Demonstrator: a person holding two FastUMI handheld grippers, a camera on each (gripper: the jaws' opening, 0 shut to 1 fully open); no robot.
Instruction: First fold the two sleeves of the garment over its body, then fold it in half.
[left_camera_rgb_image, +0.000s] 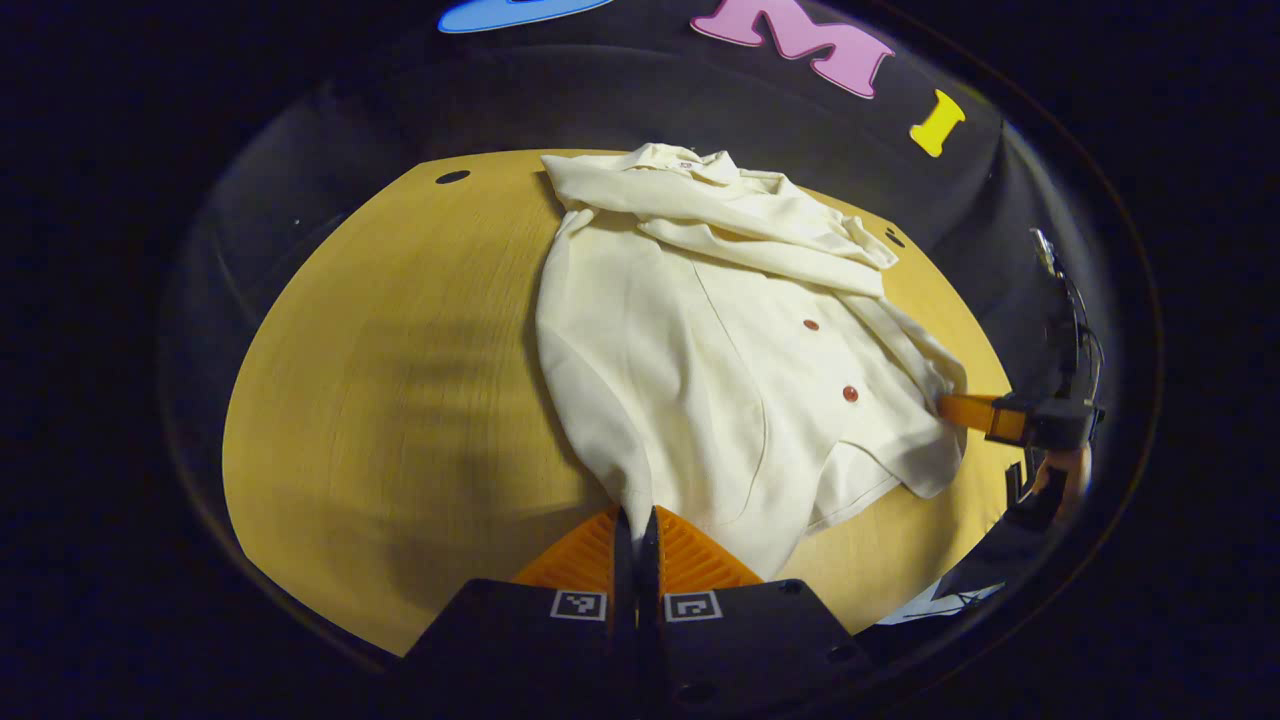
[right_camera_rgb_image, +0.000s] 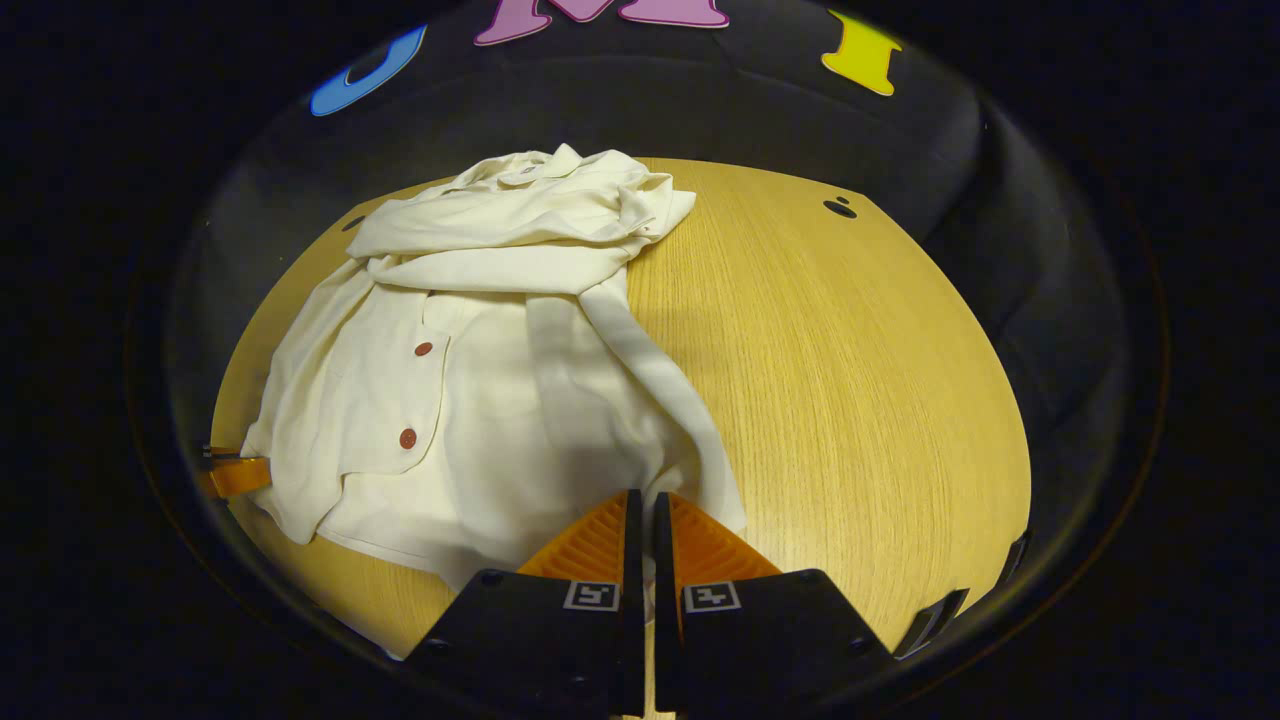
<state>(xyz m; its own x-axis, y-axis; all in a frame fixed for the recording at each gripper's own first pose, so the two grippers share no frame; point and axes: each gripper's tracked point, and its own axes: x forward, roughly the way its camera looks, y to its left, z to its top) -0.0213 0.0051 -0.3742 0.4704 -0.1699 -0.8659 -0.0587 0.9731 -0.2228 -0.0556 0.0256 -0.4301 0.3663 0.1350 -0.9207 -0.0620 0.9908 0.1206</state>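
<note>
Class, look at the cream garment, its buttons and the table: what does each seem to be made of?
Garment: a soft matte woven cloth, perhaps cotton or linen, since it drapes and creases. Buttons: small reddish-brown discs, likely plastic, too small to confirm. Table: wood or wood-look laminate, with fine straight grain lines and a smooth, low sheen.

One cream garment (left_camera_rgb_image: 720, 360) lies on one round wooden table (left_camera_rgb_image: 400, 400), two red buttons (left_camera_rgb_image: 850, 394) showing, two sleeves (left_camera_rgb_image: 720, 215) folded across it, two grippers (left_camera_rgb_image: 635, 515) at 6 o'clock.

Cream shirt (right_camera_rgb_image: 480, 400) on wooden table (right_camera_rgb_image: 850, 380)
</note>
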